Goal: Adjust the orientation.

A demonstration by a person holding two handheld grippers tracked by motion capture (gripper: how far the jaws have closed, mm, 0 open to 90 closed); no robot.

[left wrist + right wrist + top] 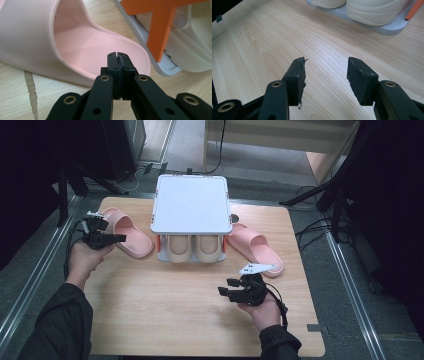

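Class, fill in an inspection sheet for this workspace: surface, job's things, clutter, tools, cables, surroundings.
Surface: wooden table, bare at the front.
Job's things: shoe rack holding two beige slippers; one pink slipper to its left, another pink slipper to its right.
Clutter: nothing seen.
Tools: left tool shut, empty, by the left pink slipper; right tool open, empty, over bare wood.
Cables: one trails from each tool; more on the floor behind.
Surroundings: grey floor, dark stands.

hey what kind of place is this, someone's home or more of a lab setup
Probably a lab or recording setup, not a home: a bare wooden table between metal floor rails, dark stands and loose cables around it, and a small shoe rack with slippers staged on top.
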